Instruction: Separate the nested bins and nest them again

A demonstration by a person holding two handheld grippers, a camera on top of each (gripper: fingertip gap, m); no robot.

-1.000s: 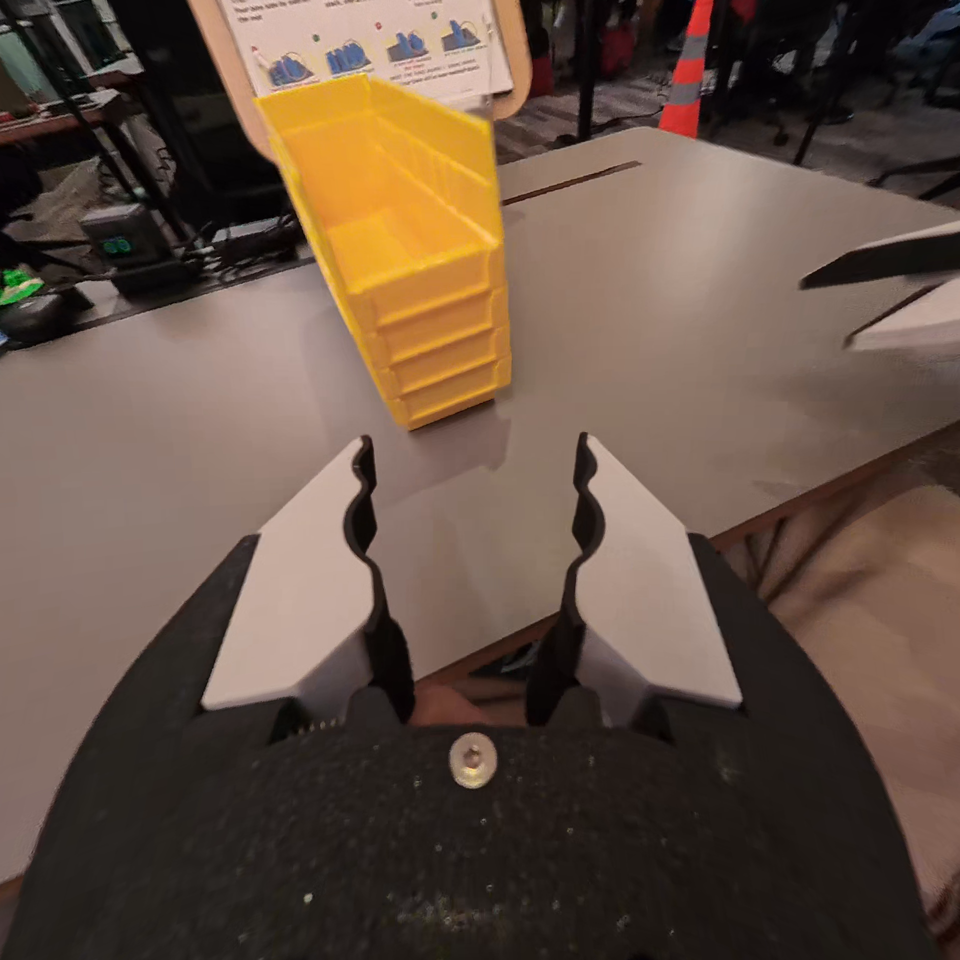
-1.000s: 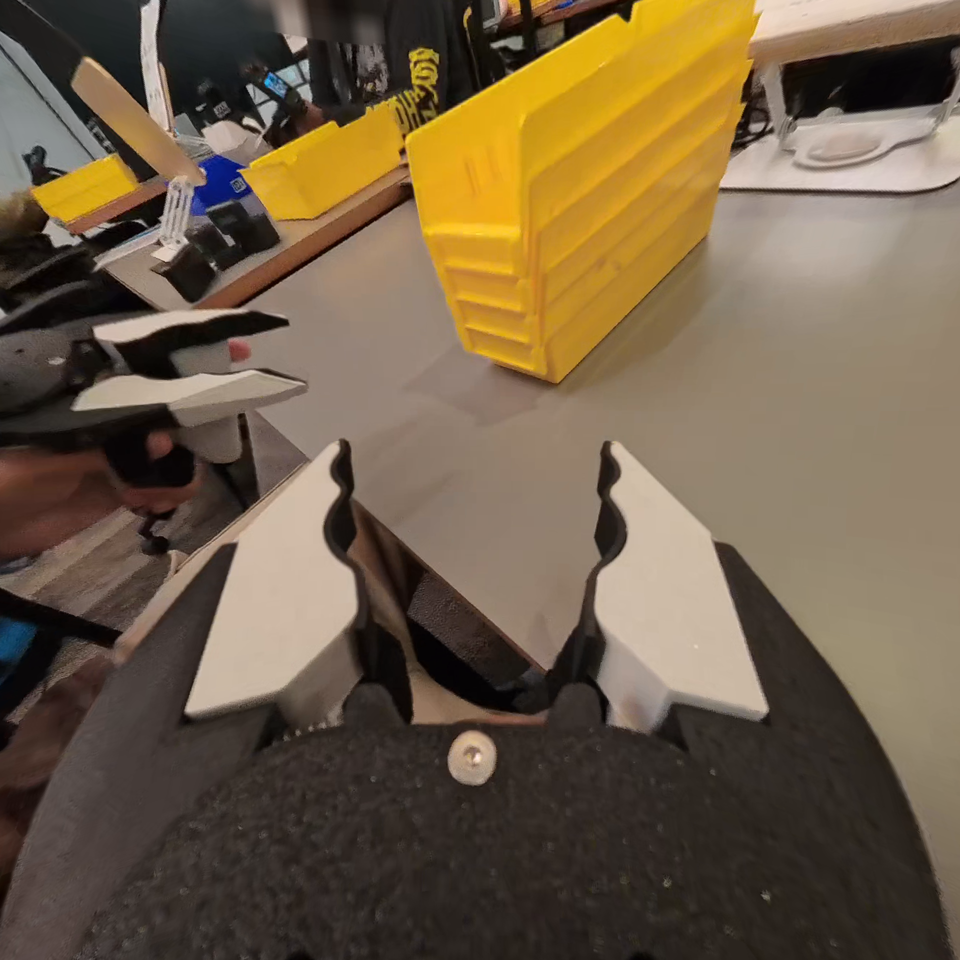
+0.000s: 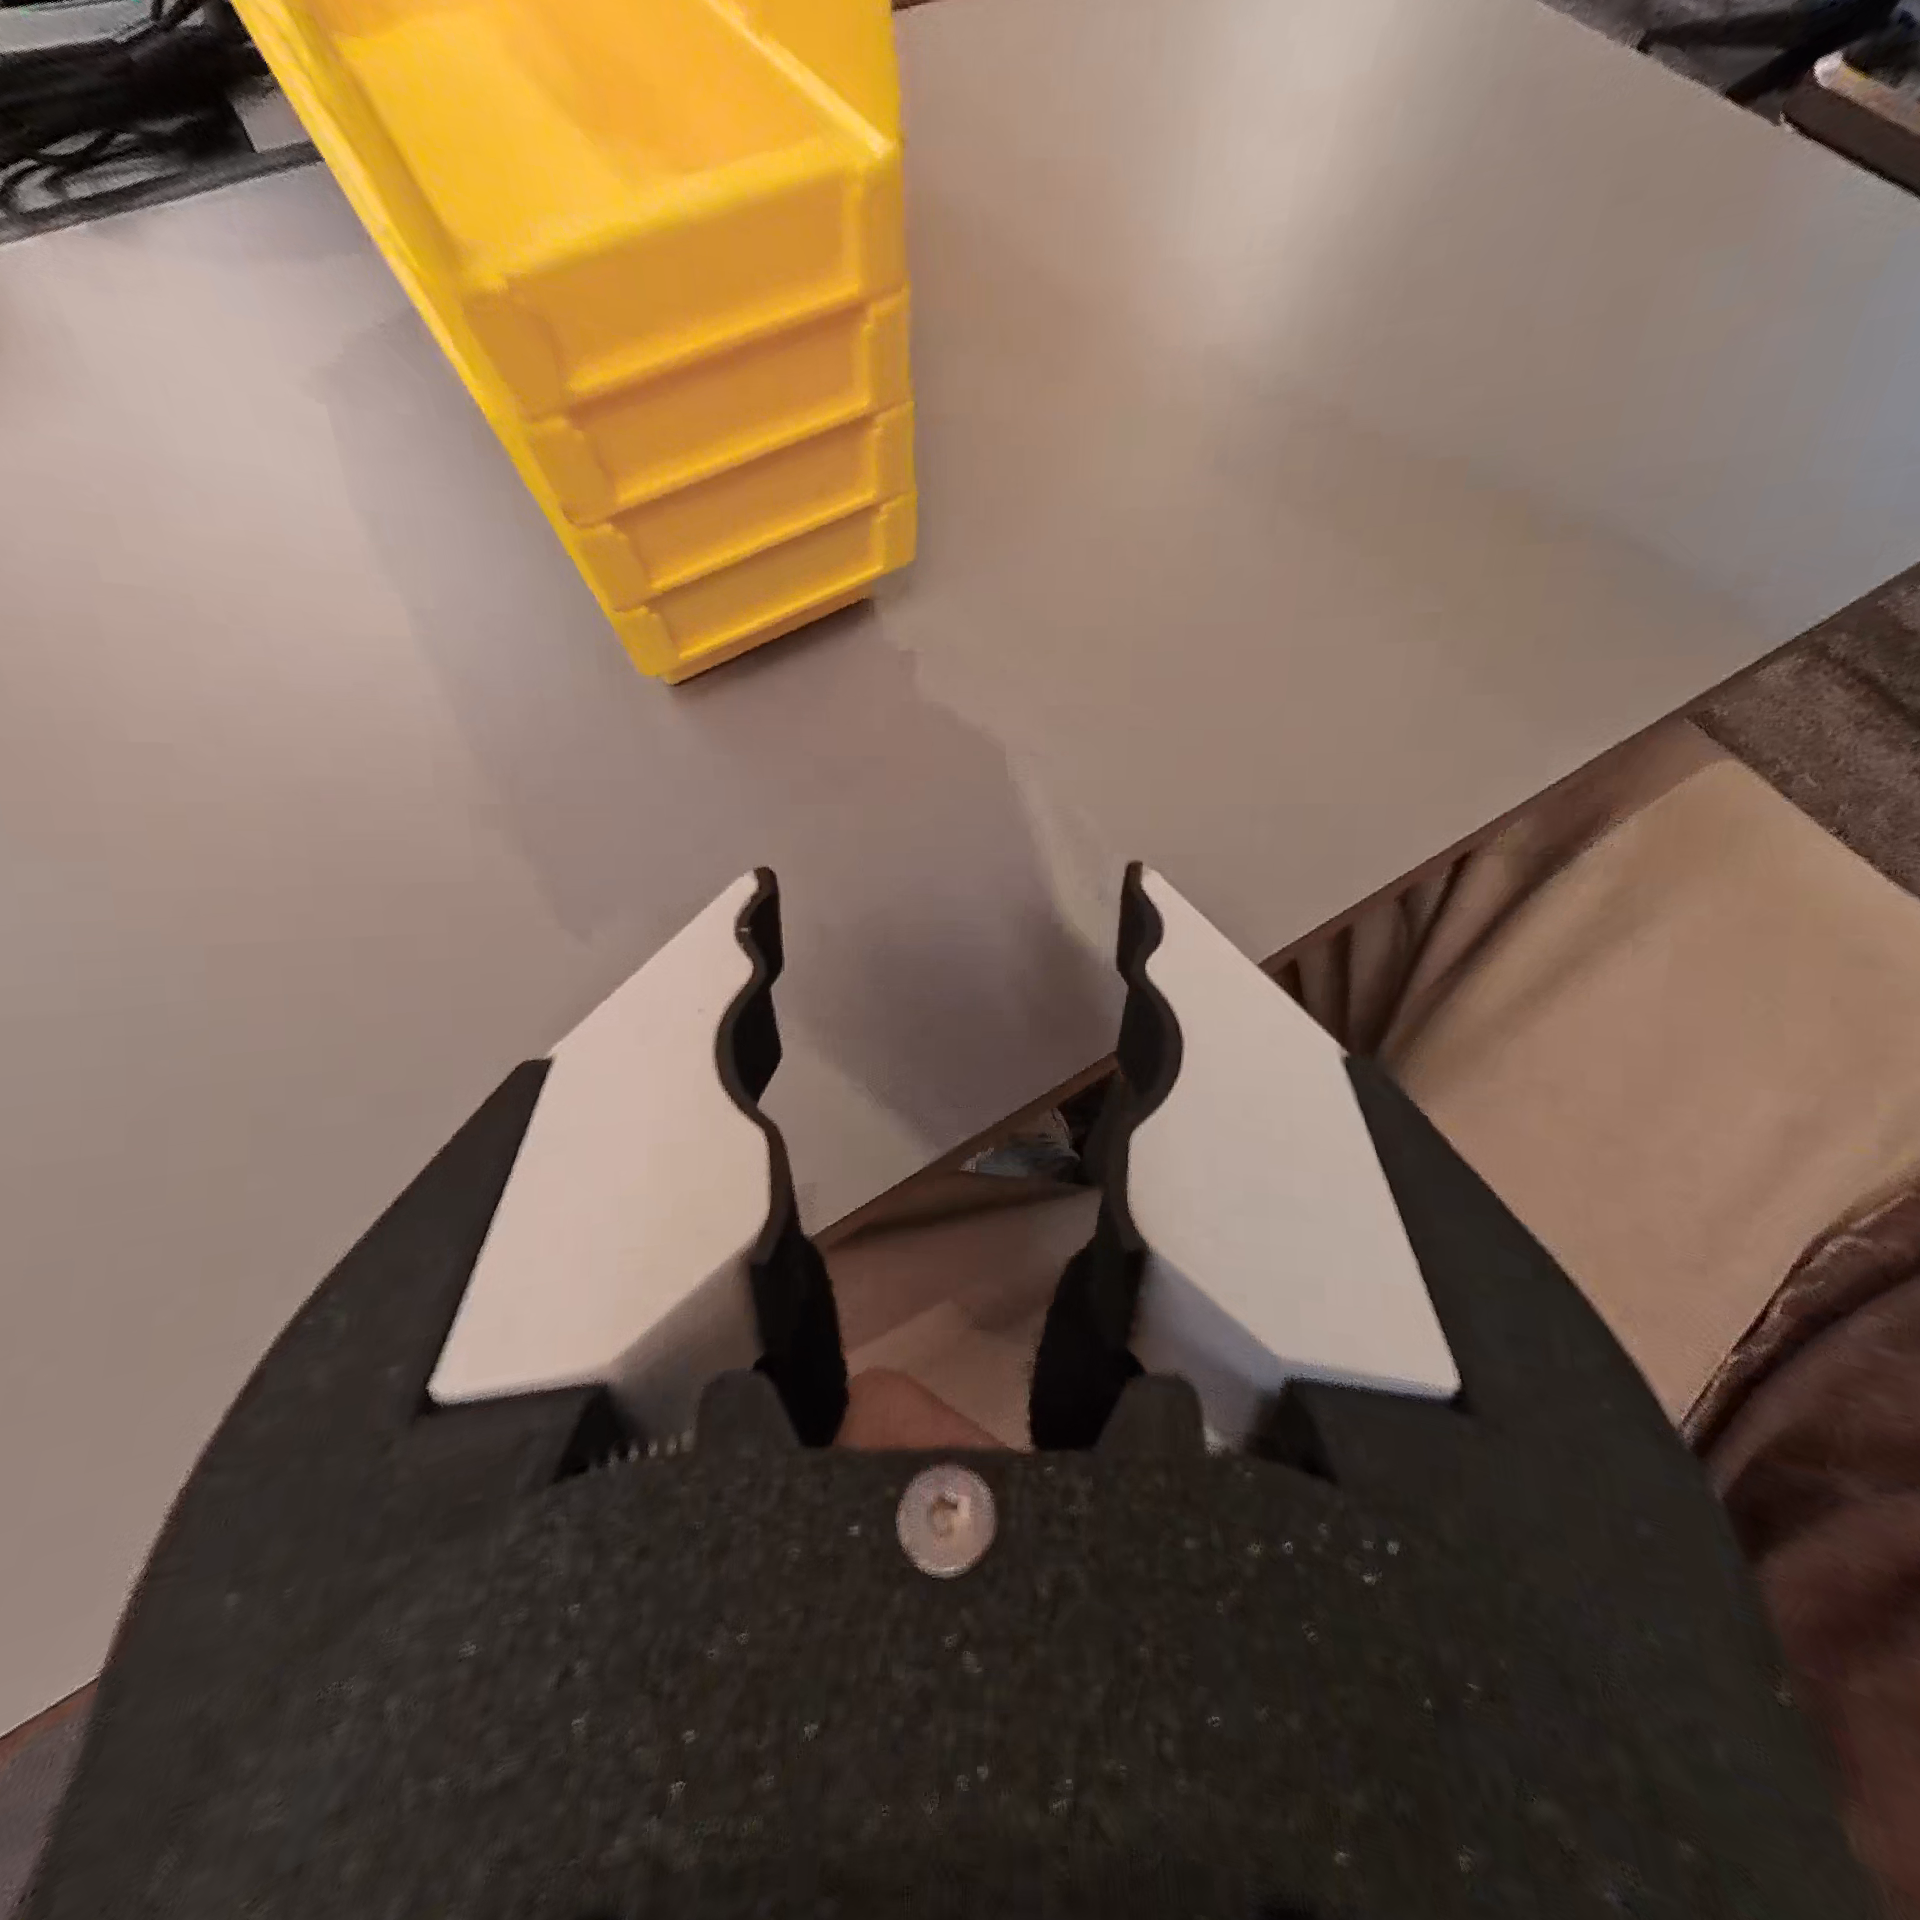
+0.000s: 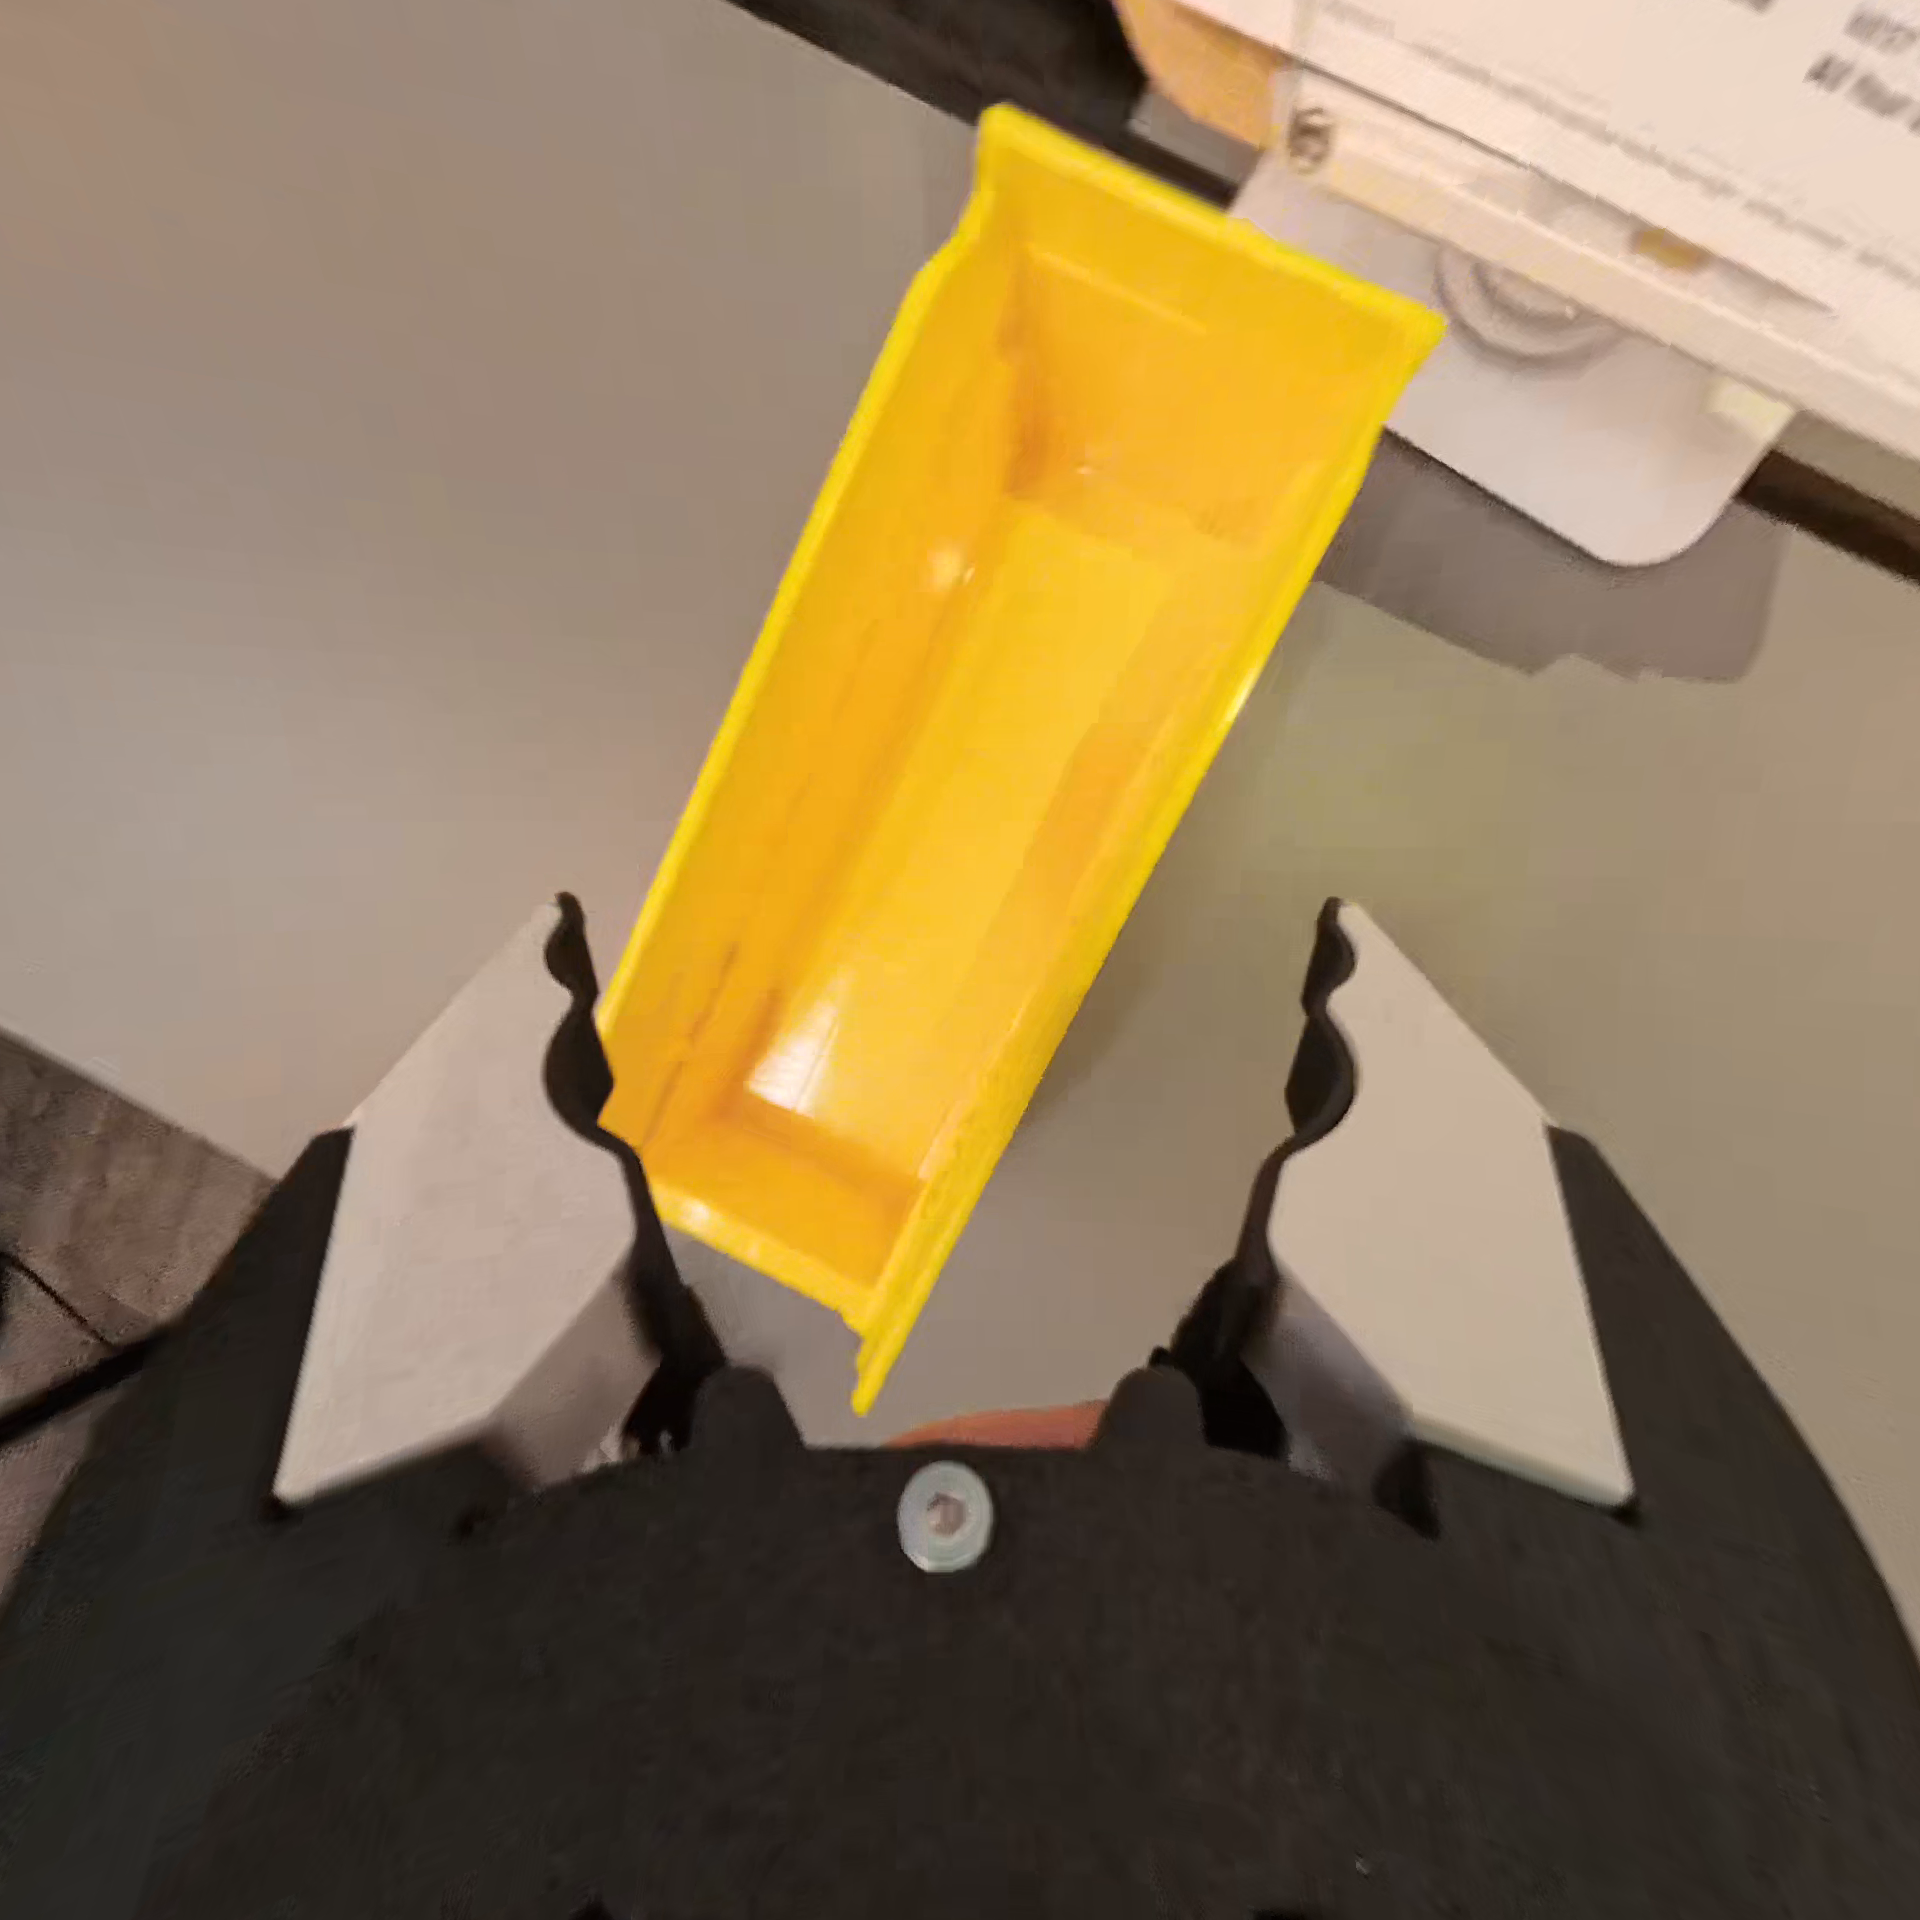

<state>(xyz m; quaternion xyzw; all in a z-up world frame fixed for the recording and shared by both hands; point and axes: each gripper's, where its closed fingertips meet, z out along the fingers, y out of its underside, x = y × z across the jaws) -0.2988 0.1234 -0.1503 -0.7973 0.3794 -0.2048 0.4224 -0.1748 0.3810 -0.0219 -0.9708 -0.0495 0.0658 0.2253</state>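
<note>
A stack of several nested yellow bins [image 3: 686, 395] stands on the grey table [image 3: 1299, 416]. My left gripper [image 3: 948, 883] is open and empty, low over the table in front of the stack's short end and a little to its right. The right wrist view looks down into the top bin [image 4: 1039, 675]. My right gripper [image 4: 951, 906] is open wide above the stack, with the bin's near end between its fingers. Its left finger [image 4: 468, 1195] is close beside the bin's left wall; I cannot tell whether it touches.
The table's front edge [image 3: 1455, 883] runs diagonally on the right, with a tan cushion [image 3: 1662, 1039] below it. A white stand base [image 4: 1558, 416] and a printed sheet [image 4: 1610, 135] sit just behind the stack. Dark cables [image 3: 94, 94] lie at the far left.
My right gripper has moved from the table's front edge to above the stack, now looks down into the top bin, and has opened wider. My left gripper has moved closer to the stack.
</note>
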